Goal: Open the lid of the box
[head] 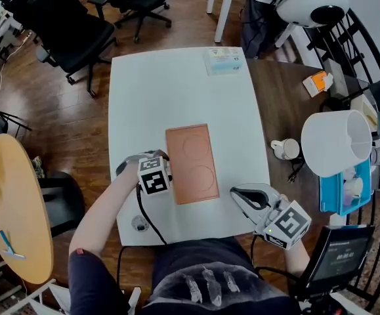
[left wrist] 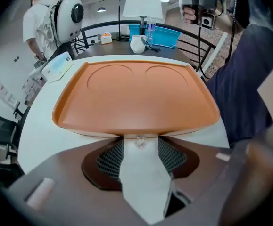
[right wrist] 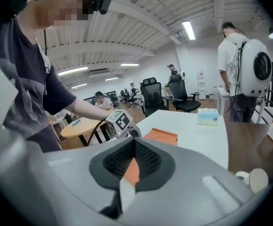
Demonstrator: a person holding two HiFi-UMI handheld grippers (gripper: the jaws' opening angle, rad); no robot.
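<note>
Bright, even indoor light from long white ceiling strip lamps (right wrist: 189, 30); shadows soft. Fisheye bending, dark vignetted corners; nearest foreground blurred in both gripper views.

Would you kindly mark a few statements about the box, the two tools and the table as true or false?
1. The lid of the orange box lies flat and shut. True.
2. The left tool is clamped on the lid. False: its jaws stand apart at the box's edge and press on nothing.
3. The right tool rests on top of the box. False: it is clear of the box, over the near right corner of the white table.
4. A light blue packet lies at the table's far end. True.
</note>
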